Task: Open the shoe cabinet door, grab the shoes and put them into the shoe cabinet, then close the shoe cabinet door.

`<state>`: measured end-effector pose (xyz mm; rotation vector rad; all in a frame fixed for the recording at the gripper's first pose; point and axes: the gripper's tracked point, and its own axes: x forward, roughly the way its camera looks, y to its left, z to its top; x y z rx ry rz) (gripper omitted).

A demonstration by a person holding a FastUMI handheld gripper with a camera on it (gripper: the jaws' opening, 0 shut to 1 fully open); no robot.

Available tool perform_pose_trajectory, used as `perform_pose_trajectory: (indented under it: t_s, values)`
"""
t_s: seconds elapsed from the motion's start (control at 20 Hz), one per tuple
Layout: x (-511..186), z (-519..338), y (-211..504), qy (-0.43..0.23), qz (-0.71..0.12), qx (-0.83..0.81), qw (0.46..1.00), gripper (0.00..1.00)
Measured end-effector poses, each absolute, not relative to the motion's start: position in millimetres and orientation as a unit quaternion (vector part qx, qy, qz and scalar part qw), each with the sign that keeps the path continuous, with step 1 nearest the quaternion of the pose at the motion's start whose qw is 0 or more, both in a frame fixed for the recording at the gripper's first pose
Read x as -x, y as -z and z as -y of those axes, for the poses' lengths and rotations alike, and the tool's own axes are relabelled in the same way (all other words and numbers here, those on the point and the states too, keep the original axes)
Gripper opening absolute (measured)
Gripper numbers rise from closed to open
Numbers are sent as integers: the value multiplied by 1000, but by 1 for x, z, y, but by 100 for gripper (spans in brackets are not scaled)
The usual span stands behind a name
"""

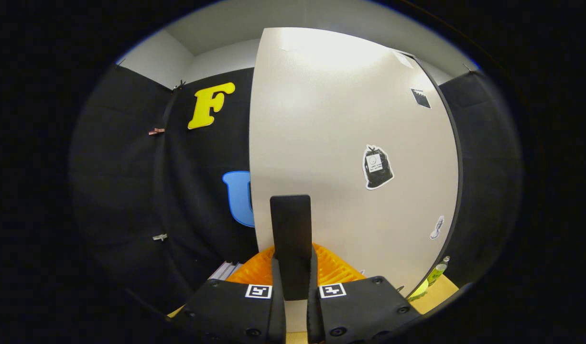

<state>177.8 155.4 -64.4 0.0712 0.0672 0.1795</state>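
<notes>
The hand-held gripper [290, 286] has its fingers drawn close together, clamped on a dark upright handle [290, 239] at the edge of the pale shoe cabinet door [341, 143]. The likely risk: a pull off the door's swing line could let the handle slip free. An orange ridged item [331, 267], not identifiable, sits just beyond the fingers. Stickers [377, 167] dot the door; a bottle [439, 270] stands on the tan worktop [441, 291] near the door's far edge, black cloth walling the booth.

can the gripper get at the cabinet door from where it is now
Probably yes: the gripper looks shut, its fingers close together right up against the pale cabinet door, with nothing between them.
</notes>
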Motion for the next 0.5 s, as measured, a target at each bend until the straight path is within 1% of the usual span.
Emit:
perform_pose_trajectory:
  t_s: [0.3, 0.5]
  values:
    - [-116, -118, 59, -114, -39, -37, 992, 21]
    - [-78, -82, 54, -114, -40, -38, 992, 21]
